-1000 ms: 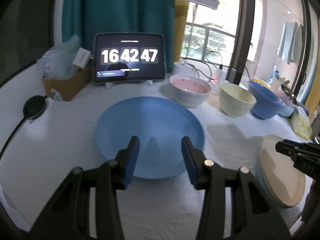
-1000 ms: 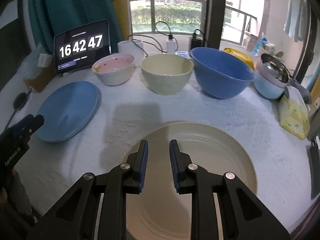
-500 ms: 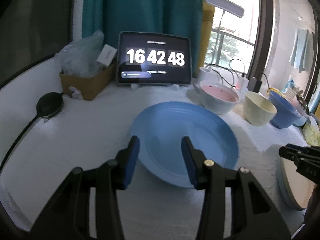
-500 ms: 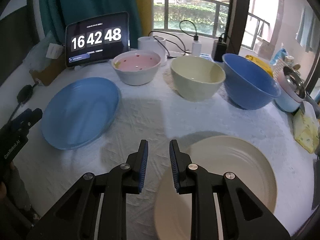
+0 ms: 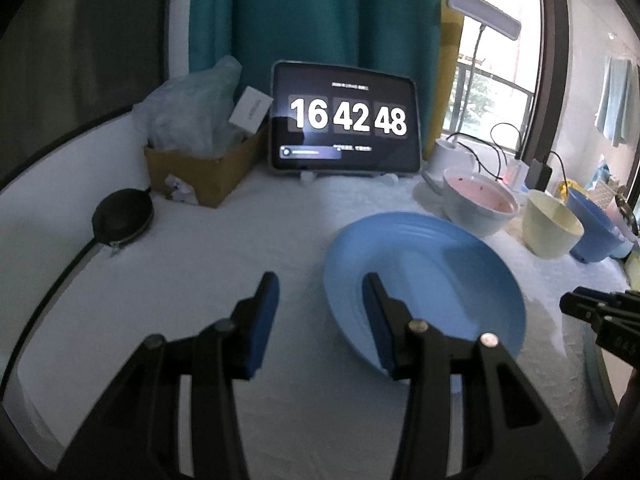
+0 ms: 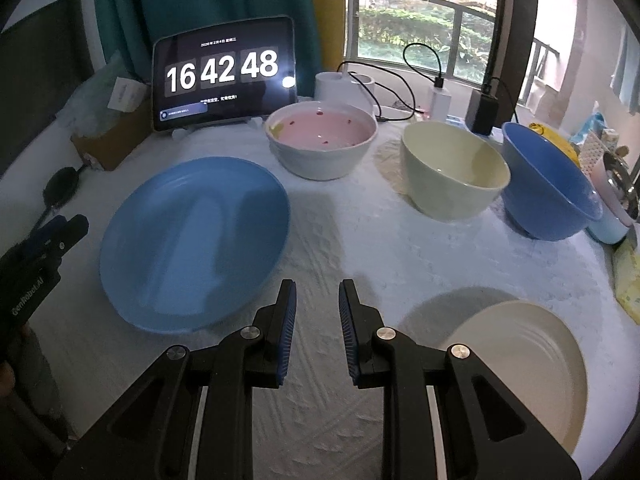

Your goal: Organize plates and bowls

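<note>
A blue plate lies on the white cloth. My left gripper is open and empty; its right finger hangs over the plate's left rim, its left finger over bare cloth. It shows at the left edge of the right wrist view. My right gripper is open with a narrow gap and empty, over the cloth between the blue plate and a cream plate at the lower right. A pink-lined white bowl, a cream bowl and a blue bowl stand in a row behind.
A tablet clock stands at the back, with a cardboard box of bags and a black round pouch to its left. Chargers and cables lie by the window. A metal-lidded pot and a yellow cloth sit at the far right.
Both grippers have swung left. The blue plate has slid right in the left wrist view. The cream plate, earlier under the right gripper, is now off to its lower right.
</note>
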A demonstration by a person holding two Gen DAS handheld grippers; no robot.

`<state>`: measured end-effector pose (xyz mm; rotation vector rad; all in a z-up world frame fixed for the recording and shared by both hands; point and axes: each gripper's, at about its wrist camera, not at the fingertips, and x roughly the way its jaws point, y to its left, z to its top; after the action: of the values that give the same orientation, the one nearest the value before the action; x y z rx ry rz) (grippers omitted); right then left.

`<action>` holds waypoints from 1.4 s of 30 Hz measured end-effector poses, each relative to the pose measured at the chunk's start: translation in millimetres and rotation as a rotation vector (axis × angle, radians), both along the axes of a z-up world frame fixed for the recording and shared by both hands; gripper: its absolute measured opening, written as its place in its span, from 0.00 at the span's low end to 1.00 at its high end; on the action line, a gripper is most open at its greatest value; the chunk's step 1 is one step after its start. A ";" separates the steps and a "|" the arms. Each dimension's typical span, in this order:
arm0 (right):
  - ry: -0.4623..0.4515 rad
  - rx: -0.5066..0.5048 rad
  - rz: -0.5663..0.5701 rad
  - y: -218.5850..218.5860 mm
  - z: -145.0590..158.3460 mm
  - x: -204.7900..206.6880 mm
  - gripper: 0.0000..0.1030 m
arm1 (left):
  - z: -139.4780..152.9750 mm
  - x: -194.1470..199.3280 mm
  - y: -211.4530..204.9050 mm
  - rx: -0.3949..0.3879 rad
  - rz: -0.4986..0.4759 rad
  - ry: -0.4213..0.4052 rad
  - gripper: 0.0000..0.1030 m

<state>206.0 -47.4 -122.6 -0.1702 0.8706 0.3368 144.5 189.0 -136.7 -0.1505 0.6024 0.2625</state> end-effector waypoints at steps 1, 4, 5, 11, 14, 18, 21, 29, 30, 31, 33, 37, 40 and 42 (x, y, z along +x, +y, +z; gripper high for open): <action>0.002 0.003 0.002 2.1 -1.1 1.4 0.23 | -0.4 0.4 1.4 0.002 0.001 0.001 0.44; 0.010 0.015 0.006 6.8 -5.4 5.5 0.23 | -2.9 3.5 4.4 0.004 0.000 0.011 0.44; 0.013 0.016 0.008 8.8 -6.7 6.9 0.23 | -4.3 5.1 5.3 0.003 0.000 0.017 0.44; 0.035 0.032 0.018 15.3 -13.6 16.1 0.23 | -11.3 14.6 7.2 -0.016 -0.002 0.035 0.44; 0.033 0.043 0.019 16.3 -14.4 19.9 0.23 | -14.8 20.7 5.5 -0.022 -0.010 0.044 0.44; 0.045 0.053 0.024 18.2 -17.4 24.7 0.30 | -19.0 29.2 4.9 -0.046 -0.021 0.066 0.44; 0.060 0.051 0.026 21.6 -21.1 28.8 0.30 | -21.4 34.6 3.8 -0.055 -0.028 0.083 0.44; 0.107 0.048 0.050 32.4 -33.7 31.9 0.30 | -34.4 47.8 8.3 -0.086 -0.017 0.179 0.44; 0.114 0.051 0.055 33.5 -35.2 32.3 0.30 | -37.5 50.6 9.2 -0.094 -0.016 0.200 0.44; 0.120 0.052 0.059 34.4 -36.4 32.6 0.30 | -40.5 53.5 10.4 -0.104 -0.016 0.220 0.44; 0.128 0.055 0.067 36.1 -39.2 32.8 0.30 | -42.0 55.4 10.1 -0.112 -0.019 0.229 0.44; 0.132 0.064 0.086 38.2 -40.2 31.1 0.28 | -41.4 54.4 2.6 -0.087 -0.047 0.232 0.42; 0.125 0.061 0.088 36.8 -39.0 28.9 0.28 | -41.2 52.8 -5.1 -0.059 -0.073 0.243 0.34; 0.124 0.064 0.085 35.3 -37.9 27.3 0.27 | -41.2 49.4 -11.6 -0.049 -0.098 0.246 0.29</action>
<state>233.3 -12.1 -160.5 -0.1280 0.9756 0.4585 193.9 177.4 -177.9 -0.1368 0.8586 0.1719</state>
